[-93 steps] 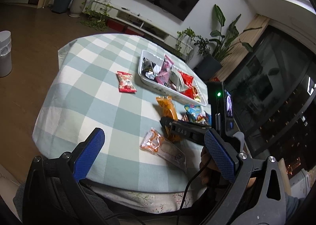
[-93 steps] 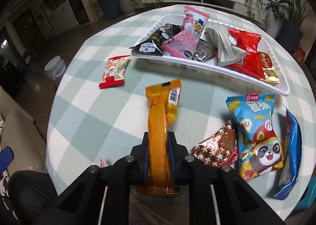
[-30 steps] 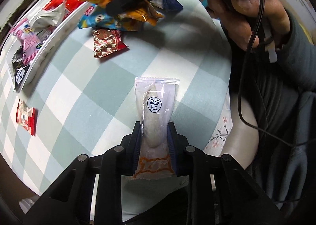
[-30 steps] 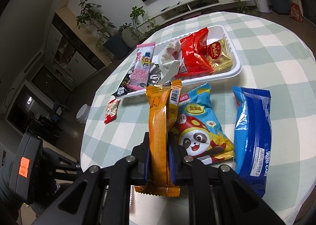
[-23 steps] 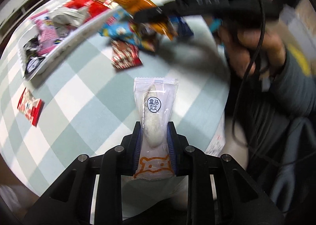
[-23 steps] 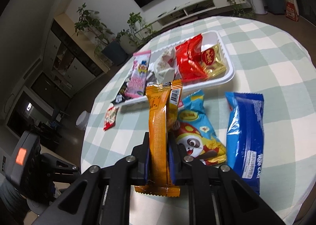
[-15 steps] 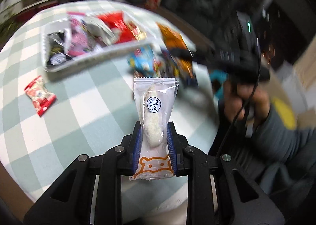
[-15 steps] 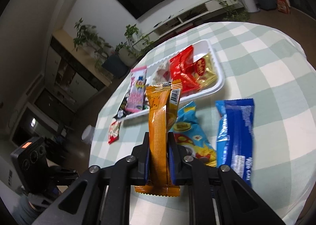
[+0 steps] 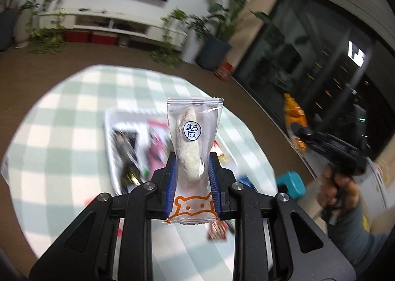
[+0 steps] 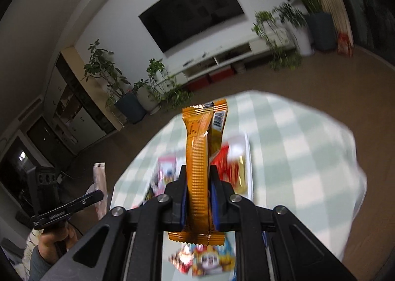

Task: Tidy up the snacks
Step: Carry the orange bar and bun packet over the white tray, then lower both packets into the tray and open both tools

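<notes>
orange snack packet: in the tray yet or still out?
Out. The orange packet is clamped between the right gripper fingers, held above the white tray.

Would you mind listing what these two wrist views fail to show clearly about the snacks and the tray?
- Left wrist view: the white tray is motion-blurred; its packets cannot be identified, and the clear packet in the left gripper covers its middle.
- Right wrist view: the orange packet in the right gripper hides the tray's centre; the rest is smeared.
- Right wrist view: loose snacks below the gripper are blurred and partly covered.
</notes>
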### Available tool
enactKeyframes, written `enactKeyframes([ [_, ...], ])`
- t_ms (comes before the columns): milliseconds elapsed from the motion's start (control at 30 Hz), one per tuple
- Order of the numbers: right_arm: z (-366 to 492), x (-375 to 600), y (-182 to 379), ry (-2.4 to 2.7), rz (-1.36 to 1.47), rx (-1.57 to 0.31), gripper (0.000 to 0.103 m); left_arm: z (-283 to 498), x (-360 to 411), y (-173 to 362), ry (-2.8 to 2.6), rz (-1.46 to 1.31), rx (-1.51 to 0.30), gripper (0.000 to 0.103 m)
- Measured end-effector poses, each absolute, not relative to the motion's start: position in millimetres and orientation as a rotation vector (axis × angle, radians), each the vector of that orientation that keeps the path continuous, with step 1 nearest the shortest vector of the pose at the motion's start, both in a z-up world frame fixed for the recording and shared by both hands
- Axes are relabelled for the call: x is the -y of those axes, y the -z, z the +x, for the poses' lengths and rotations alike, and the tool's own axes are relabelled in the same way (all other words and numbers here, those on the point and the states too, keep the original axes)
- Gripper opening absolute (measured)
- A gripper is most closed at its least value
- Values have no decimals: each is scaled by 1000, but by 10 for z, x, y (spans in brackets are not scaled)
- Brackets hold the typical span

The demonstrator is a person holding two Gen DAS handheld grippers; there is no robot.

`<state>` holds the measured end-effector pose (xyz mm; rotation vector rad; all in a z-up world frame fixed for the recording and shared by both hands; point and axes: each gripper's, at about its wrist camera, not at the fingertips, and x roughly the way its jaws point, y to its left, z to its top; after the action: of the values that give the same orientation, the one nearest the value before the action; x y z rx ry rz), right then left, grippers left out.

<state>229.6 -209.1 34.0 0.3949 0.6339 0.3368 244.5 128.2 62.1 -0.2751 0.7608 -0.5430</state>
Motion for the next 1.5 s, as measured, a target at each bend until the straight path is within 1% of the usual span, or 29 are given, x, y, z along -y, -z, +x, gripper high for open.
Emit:
enactKeyframes([
  [100,2550,1960,-545,-342,337,-630,17,2697,-1290,-666,507,-290,-761,22],
  [200,2837,1742,-559,-378,304,-659,17,2913,-1237,-634,486,-274,-784,22],
  [367,3296,1360,-196,-414,298,-777,17,3192,-1109,-354,455,-286,-817,22],
  [500,3496,1138,96,-412,262,-837,17,3348,-1034,-42,428,-277,-857,22],
  [633,3589,1036,307,-396,223,-882,17,3472,-1000,214,409,-274,-888,22],
  [900,3693,931,622,-376,168,-957,17,3688,-832,529,387,-213,-947,23],
  [1300,3705,874,800,-353,140,-978,17,3726,-780,641,365,-179,-955,25],
  [1400,3715,881,793,-353,152,-976,18,3718,-783,638,356,-175,-952,27],
  [1433,3716,882,787,-355,152,-975,18,3703,-782,625,353,-174,-949,30],
  [1500,3707,890,768,-358,152,-967,19,3686,-783,604,347,-174,-939,40],
])
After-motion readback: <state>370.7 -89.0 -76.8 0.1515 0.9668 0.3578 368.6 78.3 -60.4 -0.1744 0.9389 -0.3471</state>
